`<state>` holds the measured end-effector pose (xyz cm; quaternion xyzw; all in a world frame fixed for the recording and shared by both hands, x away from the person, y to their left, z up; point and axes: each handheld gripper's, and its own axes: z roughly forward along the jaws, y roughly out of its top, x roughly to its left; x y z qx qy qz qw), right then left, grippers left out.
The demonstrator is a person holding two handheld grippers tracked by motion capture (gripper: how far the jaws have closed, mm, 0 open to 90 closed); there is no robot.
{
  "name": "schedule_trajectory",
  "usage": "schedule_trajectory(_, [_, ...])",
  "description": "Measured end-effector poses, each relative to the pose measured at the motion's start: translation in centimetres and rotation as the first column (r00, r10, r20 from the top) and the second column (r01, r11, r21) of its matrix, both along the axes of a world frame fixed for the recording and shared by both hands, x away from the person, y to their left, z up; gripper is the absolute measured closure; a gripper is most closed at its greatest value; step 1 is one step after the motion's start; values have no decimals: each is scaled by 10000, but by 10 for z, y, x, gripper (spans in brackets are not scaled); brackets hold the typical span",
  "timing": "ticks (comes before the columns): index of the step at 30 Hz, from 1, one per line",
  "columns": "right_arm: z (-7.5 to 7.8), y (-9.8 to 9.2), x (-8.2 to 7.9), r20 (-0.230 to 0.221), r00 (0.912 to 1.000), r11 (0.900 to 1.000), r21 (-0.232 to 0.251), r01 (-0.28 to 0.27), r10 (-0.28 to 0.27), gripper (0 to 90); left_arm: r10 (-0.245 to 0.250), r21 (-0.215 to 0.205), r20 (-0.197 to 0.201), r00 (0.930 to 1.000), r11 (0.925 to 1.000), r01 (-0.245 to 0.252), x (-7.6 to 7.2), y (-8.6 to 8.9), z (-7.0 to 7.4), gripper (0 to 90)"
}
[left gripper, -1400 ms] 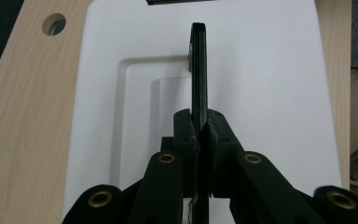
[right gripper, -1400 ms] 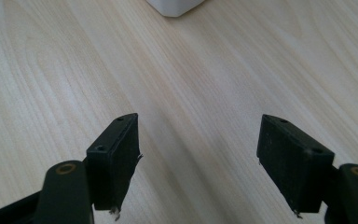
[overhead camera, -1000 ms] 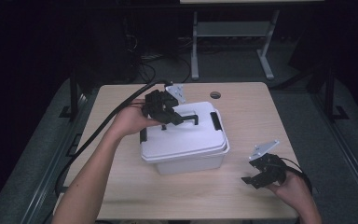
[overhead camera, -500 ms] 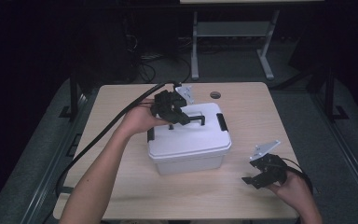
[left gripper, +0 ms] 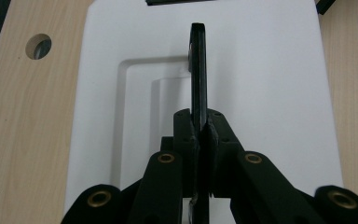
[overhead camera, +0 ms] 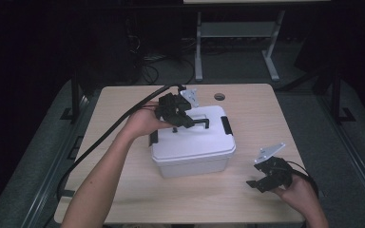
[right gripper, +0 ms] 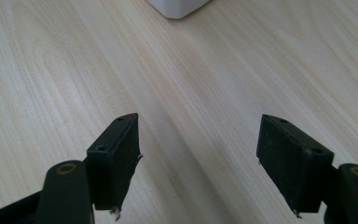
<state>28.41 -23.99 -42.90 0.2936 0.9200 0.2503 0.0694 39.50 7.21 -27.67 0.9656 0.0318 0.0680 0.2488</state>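
A white lidded box [overhead camera: 190, 152] stands mid-table, with a black latch [overhead camera: 227, 126] at each end. My left gripper [overhead camera: 180, 122] reaches over the lid from the left and is shut on its black carry handle [overhead camera: 200, 122], which stands raised. The left gripper view shows the jaws [left gripper: 200, 133] pinching the handle bar [left gripper: 198, 60] edge-on above the white lid [left gripper: 270, 93]. My right gripper [overhead camera: 253, 175] rests low near the table's front right, apart from the box. Its jaws [right gripper: 198, 144] stand open over bare wood, with nothing between them.
The light wooden table [overhead camera: 266, 118] has a round cable hole [overhead camera: 219, 96] behind the box. A thick black cable [overhead camera: 100, 137] trails from the left gripper off the left edge. A corner of the box [right gripper: 177, 7] lies ahead of the right gripper. Dark floor and a desk frame lie beyond.
My left gripper, holding the handle, has shifted a little to the right, and the box has slid slightly right with it. The right gripper has stayed put.
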Motion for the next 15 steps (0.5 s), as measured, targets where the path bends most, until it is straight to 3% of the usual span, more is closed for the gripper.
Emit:
schedule_trajectory(7, [0, 0, 0, 44, 10000, 10000, 29, -40, 40, 294, -161, 232, -19, 9999, 9996, 161, 0, -4, -5, 837])
schedule_trajectory(15, [1, -2, 0, 39, 10000, 9999, 101, 0, -1, 293, -80, 101, -186, 9998, 9999, 82, 0, -3, -5, 825])
